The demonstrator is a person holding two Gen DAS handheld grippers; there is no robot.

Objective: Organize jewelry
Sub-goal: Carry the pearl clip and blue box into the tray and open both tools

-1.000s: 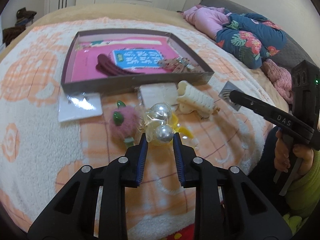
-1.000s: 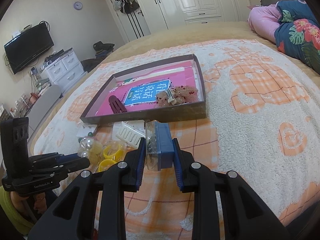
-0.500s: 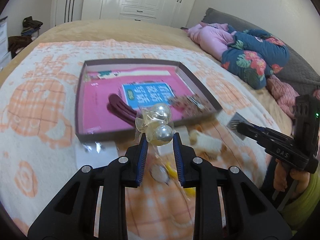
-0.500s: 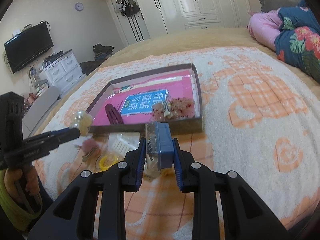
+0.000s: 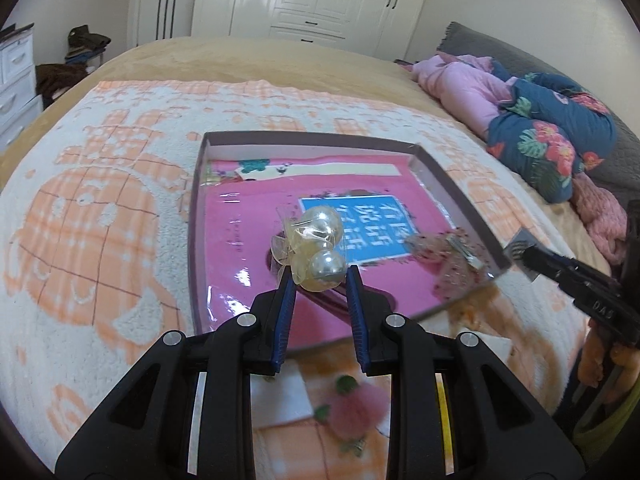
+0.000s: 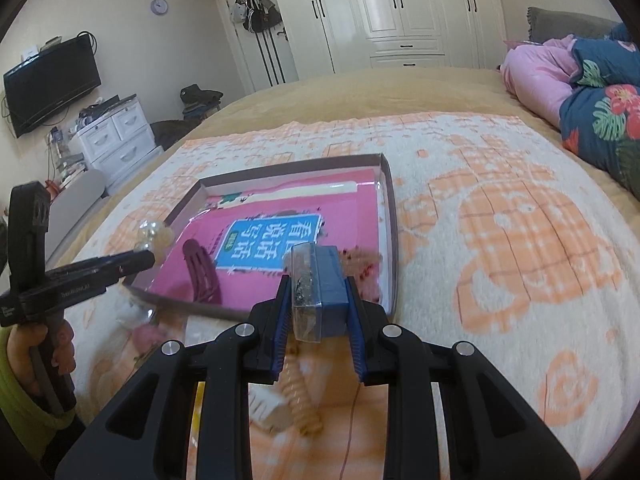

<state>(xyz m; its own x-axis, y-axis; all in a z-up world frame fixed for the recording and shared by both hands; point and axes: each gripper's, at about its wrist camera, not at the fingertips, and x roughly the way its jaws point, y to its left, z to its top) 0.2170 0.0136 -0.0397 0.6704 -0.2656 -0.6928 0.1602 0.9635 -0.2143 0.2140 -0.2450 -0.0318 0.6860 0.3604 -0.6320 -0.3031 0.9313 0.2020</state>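
Currently left tool (image 5: 316, 280) grips bagged pearl earrings (image 5: 320, 246) over tray (image 5: 452, 188); right tool (image 6: 318, 308) clamps blue box (image 6: 320, 292).

Glossy pearl beads (image 5: 320, 240) sit in clear crinkled plastic, above the tray's (image 5: 196, 216) shiny pink film and a fleecy, rough-napped blanket (image 5: 100, 208).

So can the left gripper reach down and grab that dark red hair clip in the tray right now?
Probably not: the left gripper is already shut on the pearl packet, so it can't take the hair clip.
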